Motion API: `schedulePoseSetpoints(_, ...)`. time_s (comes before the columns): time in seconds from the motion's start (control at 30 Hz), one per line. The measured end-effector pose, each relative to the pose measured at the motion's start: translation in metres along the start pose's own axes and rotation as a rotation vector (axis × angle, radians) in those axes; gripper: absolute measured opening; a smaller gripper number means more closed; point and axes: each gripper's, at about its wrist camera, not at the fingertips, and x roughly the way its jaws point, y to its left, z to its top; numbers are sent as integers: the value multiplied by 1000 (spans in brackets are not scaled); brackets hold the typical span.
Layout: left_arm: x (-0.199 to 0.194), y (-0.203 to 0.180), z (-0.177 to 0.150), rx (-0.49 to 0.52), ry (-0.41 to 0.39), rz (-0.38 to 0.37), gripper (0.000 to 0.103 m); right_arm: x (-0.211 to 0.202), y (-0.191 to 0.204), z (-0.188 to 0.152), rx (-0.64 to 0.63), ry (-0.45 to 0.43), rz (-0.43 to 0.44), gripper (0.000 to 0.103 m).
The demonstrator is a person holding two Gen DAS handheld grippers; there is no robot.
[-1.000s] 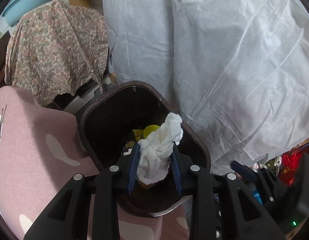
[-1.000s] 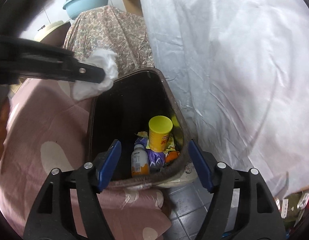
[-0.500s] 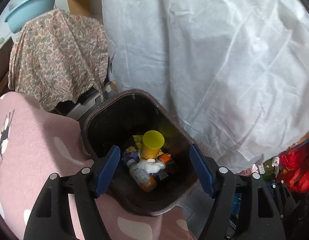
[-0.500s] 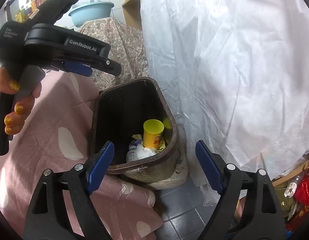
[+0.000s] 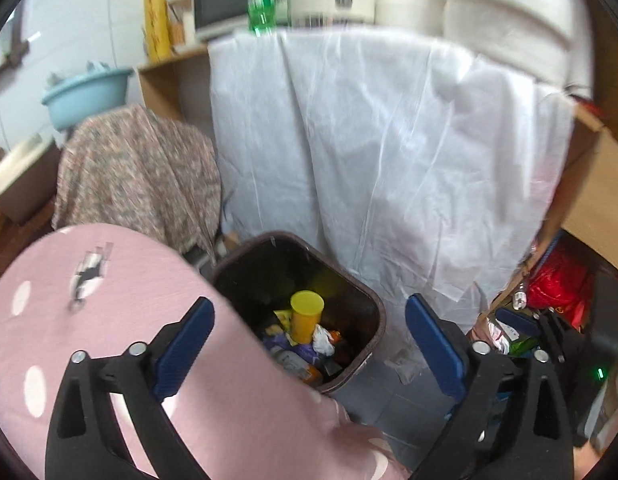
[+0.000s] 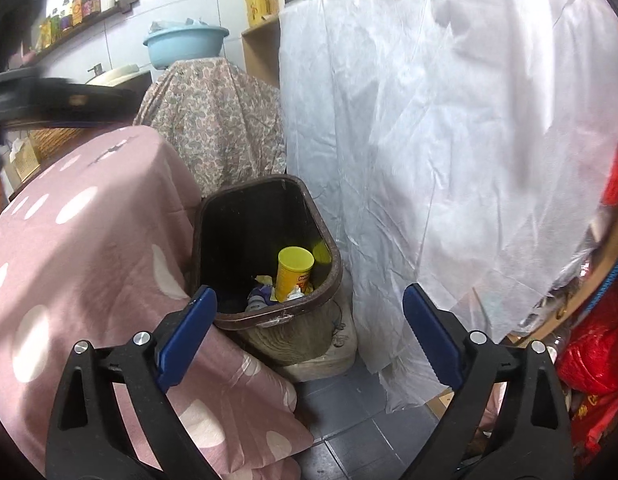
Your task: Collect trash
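Note:
A dark brown trash bin (image 5: pixel 376 322) (image 6: pixel 269 317) stands on the floor between a pink table and a white sheet. Inside it lie a yellow can (image 5: pixel 305 316) (image 6: pixel 293 276), a crumpled white tissue (image 5: pixel 322 340), a small bottle (image 5: pixel 299 364) and wrappers. My left gripper (image 5: pixel 309 306) hangs above and back from the bin, its jaws opening wide with nothing between them. My right gripper (image 6: pixel 309 293) is also opening and holds nothing, with the bin's near rim below it. The left gripper (image 6: pixel 53 98) shows as a blurred dark bar in the right wrist view.
A pink cloth with white dots (image 5: pixel 89 320) (image 6: pixel 89 260) covers the table on the left. The white sheet (image 5: pixel 369 160) (image 6: pixel 429 140) hangs behind and to the right. A patterned cloth (image 6: pixel 213 120) sits under a blue basin (image 6: pixel 185 44). Red bags (image 6: pixel 589 360) and grey floor tiles (image 6: pixel 349 420) lie lower right.
My left gripper let go of the white tissue, which now lies in the bin. Both grippers opened wider and drew up and back from the bin.

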Motion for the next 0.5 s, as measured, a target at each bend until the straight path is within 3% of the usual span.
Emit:
schedulePoseSetpoints(0.27,-99,17,-57,-10,-184,140,98,-65,47,1,-28,-139,60,97)
schedulePoseSetpoints(0.37,-139,28,-90,-55,-295,186,98,-94,71,1,-37,-196,112,97)
schedulePoseSetpoints(0.5,-183,37,-128,-123,-352,344,98,-132,97,-3,-24,-285,199,97)
